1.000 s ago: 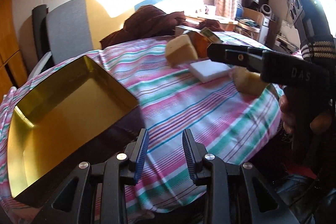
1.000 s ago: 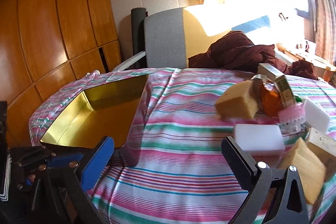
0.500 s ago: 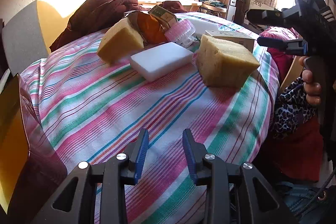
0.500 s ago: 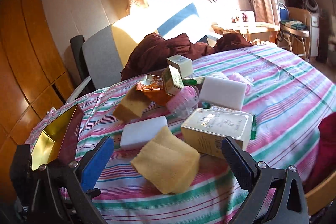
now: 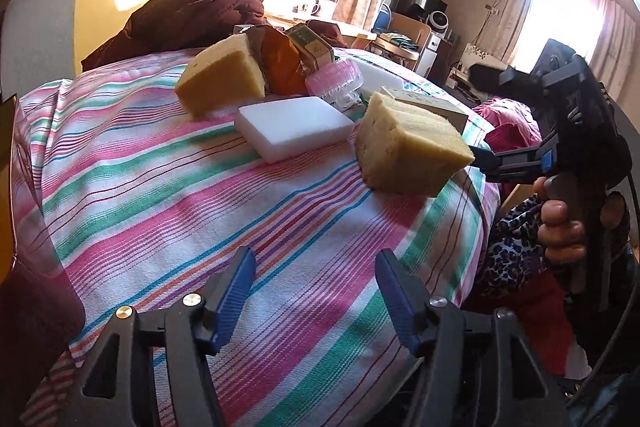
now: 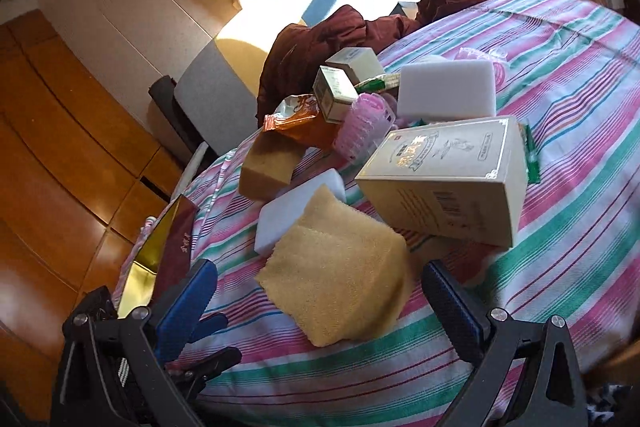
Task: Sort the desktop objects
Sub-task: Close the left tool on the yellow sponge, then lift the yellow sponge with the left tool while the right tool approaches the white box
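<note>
Left gripper (image 5: 316, 281): jaws opening right now, blue pads apart, nothing but striped cloth between them.
Right gripper (image 6: 320, 297): jaws spread wide, the near yellow sponge block (image 6: 336, 271) sitting just ahead between the pads, untouched.
Near yellow sponge block: on the pink, green and white striped tablecloth (image 5: 160, 195), leaning against the cream printed carton (image 6: 448, 179).
White foam block (image 5: 296, 127): flat on the cloth, just beside that sponge.
Second yellow sponge block (image 5: 220, 79): further back, against the orange foil snack packet (image 5: 282, 67).
Pink plastic hair roller (image 5: 334, 85): tucked into the pile.
Gold-lined maroon box (image 6: 160, 259): at the table's left edge, well apart from the pile.
</note>
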Demonstrator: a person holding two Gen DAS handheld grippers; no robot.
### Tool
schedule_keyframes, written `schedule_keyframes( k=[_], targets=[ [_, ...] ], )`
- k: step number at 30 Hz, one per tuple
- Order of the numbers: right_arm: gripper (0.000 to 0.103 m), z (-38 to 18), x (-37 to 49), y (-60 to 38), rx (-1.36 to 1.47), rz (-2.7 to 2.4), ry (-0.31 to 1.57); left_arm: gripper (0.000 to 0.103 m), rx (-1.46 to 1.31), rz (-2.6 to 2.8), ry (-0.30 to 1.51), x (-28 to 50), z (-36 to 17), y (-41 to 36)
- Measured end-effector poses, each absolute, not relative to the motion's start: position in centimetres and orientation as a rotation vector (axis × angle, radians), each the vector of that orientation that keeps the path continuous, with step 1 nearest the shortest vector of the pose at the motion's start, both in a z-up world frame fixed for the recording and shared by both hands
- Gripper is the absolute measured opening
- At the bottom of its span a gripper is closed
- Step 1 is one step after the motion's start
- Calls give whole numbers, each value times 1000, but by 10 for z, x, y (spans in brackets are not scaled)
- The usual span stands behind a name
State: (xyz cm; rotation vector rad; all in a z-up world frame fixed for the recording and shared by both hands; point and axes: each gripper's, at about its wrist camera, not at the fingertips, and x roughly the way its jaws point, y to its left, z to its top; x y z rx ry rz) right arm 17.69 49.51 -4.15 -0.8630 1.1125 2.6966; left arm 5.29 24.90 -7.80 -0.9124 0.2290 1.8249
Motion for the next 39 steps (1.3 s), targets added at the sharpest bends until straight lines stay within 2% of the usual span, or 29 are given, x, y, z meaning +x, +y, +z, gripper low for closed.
schedule_keyframes(
  k=[5,7,12,16,26,39],
  targets=[
    [103,-40,181,501,-747,2828,1520,63,-951,1796,230,59,-68,256],
    [103,-36,185,505,-700,2844,1595,63,-931,1781,254,66,-64,260],
    [103,-37,197,517,-674,2788,1510,63,-915,1741,300,80,-64,267],
    [103,-46,199,534,-675,2726,1482,63,-914,1756,257,78,-56,260],
    [103,-66,170,532,-784,2661,1506,63,-904,1790,216,77,-46,246],
    [103,-24,129,469,-825,2935,1716,64,-869,1856,128,67,-35,222]
  ],
)
